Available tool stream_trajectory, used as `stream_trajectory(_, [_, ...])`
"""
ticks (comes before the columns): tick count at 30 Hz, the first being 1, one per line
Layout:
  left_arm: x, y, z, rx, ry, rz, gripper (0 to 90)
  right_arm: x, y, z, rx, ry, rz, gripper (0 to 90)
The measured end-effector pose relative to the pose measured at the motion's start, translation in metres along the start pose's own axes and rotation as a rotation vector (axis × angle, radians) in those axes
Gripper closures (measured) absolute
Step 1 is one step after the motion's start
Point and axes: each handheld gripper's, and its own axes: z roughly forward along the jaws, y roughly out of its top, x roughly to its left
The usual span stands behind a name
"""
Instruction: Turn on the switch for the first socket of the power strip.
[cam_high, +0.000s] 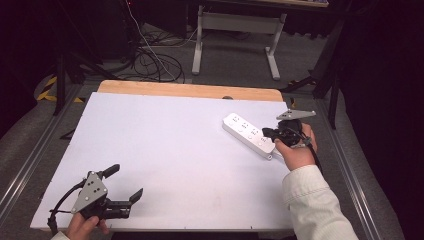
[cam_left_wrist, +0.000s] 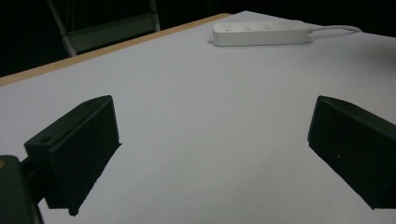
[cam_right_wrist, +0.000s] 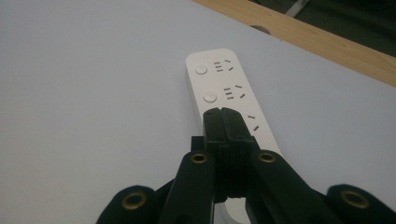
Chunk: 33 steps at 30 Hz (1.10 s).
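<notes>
A white power strip (cam_high: 247, 134) lies flat at the right of the white table top (cam_high: 165, 150), running diagonally; the left gripper view has the power strip (cam_left_wrist: 259, 33) far off with its cable trailing right. My right gripper (cam_high: 266, 133) hovers over the strip's near end, jaws pressed together with nothing between them. In the right gripper view the right gripper (cam_right_wrist: 222, 113) covers the third socket, with two round buttons of the power strip (cam_right_wrist: 212, 79) ahead of it. My left gripper (cam_high: 126, 183) rests at the near left corner, wide open and empty; its black fingers (cam_left_wrist: 74, 144) stand far apart.
A wooden strip (cam_high: 190, 90) edges the table's far side. Beyond it stand a white desk frame (cam_high: 235, 30) and loose cables on the floor (cam_high: 150, 60). Metal rails (cam_high: 30, 160) run along both sides of the table.
</notes>
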Motion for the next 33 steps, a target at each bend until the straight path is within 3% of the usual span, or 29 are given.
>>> stream_trajectory(9, [0.000, 0.000, 0.000, 0.000, 0.000, -0.005, 2.8, 0.006, 0.000, -0.009, -0.036, 0.013, -0.005, 90.0])
stream_trajectory(11, [0.000, 0.000, 0.000, 0.000, 0.000, -0.005, 2.8, 0.008, 0.000, -0.011, -0.054, 0.021, -0.008, 81.2])
stream_trajectory(12, [0.000, 0.000, 0.000, 0.000, 0.000, -0.005, 2.8, 0.008, 0.000, -0.011, -0.054, 0.021, -0.008, 81.2])
stream_trajectory(13, [-0.001, 0.000, 0.000, -0.001, 0.000, -0.004, 2.8, 0.011, 0.000, -0.014, -0.081, 0.025, -0.010, 74.4])
stream_trajectory(15, [-0.001, 0.000, 0.000, -0.001, 0.000, -0.004, 2.8, 0.012, 0.000, -0.016, -0.089, 0.029, -0.017, 72.2])
stream_trajectory(17, [-0.001, 0.000, 0.000, -0.001, -0.001, -0.004, 2.8, 0.019, 0.000, -0.021, -0.122, 0.048, -0.038, 60.6])
stream_trajectory(18, [-0.001, 0.000, 0.000, -0.001, 0.000, -0.003, 2.8, 0.019, 0.000, -0.021, -0.122, 0.048, -0.038, 60.6])
stream_trajectory(19, [-0.001, 0.000, 0.000, -0.001, 0.000, -0.003, 2.8, 0.025, -0.002, -0.026, -0.132, 0.048, -0.036, 49.9])
stream_trajectory(20, [-0.001, 0.000, 0.000, -0.001, 0.000, -0.003, 2.8, 0.025, -0.002, -0.026, -0.132, 0.048, -0.036, 49.9])
stream_trajectory(21, [-0.001, 0.000, 0.000, -0.001, 0.000, -0.003, 2.8, 0.030, -0.004, -0.029, -0.125, 0.054, -0.041, 43.8])
stream_trajectory(25, [-0.001, 0.000, 0.000, -0.002, 0.000, -0.004, 2.8, 0.042, -0.010, -0.037, -0.161, 0.076, -0.058, 34.1])
stream_trajectory(33, [-0.001, 0.000, -0.001, -0.001, -0.001, -0.006, 2.8, 0.060, -0.028, -0.051, -0.259, 0.134, -0.072, 25.2])
